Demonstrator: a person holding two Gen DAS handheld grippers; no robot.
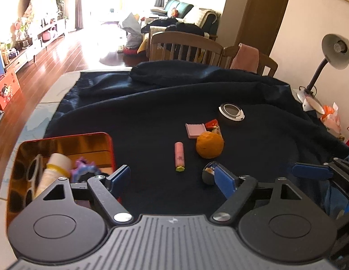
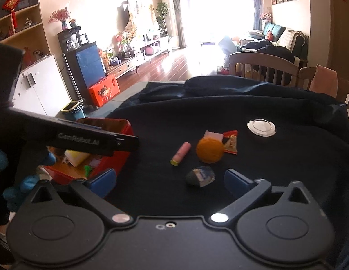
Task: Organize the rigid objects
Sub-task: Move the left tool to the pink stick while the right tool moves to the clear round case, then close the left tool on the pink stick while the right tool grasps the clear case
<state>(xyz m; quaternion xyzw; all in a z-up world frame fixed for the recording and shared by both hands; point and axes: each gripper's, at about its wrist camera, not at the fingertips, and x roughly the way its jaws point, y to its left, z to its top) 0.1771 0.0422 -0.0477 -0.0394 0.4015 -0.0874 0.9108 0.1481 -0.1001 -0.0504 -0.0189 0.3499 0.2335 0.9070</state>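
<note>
A red box (image 1: pixel 108 139) (image 2: pixel 127 130) with a gold lining sits at the left on the dark cloth and holds several small items. On the cloth lie a pink tube (image 1: pixel 179 156) (image 2: pixel 181 153), an orange (image 1: pixel 209 145) (image 2: pixel 209 149), a pink pad (image 1: pixel 194 130), a red snack packet (image 2: pixel 231 145), a dark round object (image 1: pixel 208 175) (image 2: pixel 200 176) and a round white disc (image 1: pixel 231 111) (image 2: pixel 261 127). My left gripper (image 1: pixel 173 178) is open and empty, over the cloth beside the box. My right gripper (image 2: pixel 171 180) is open and empty, just before the dark round object.
The dark cloth (image 1: pixel 152 103) covers the table, bunched at the far side. Wooden chairs (image 1: pixel 185 47) stand behind the table. A desk lamp (image 1: pixel 332 54) stands at the right. The left gripper's body (image 2: pixel 84 139) crosses over the box in the right wrist view.
</note>
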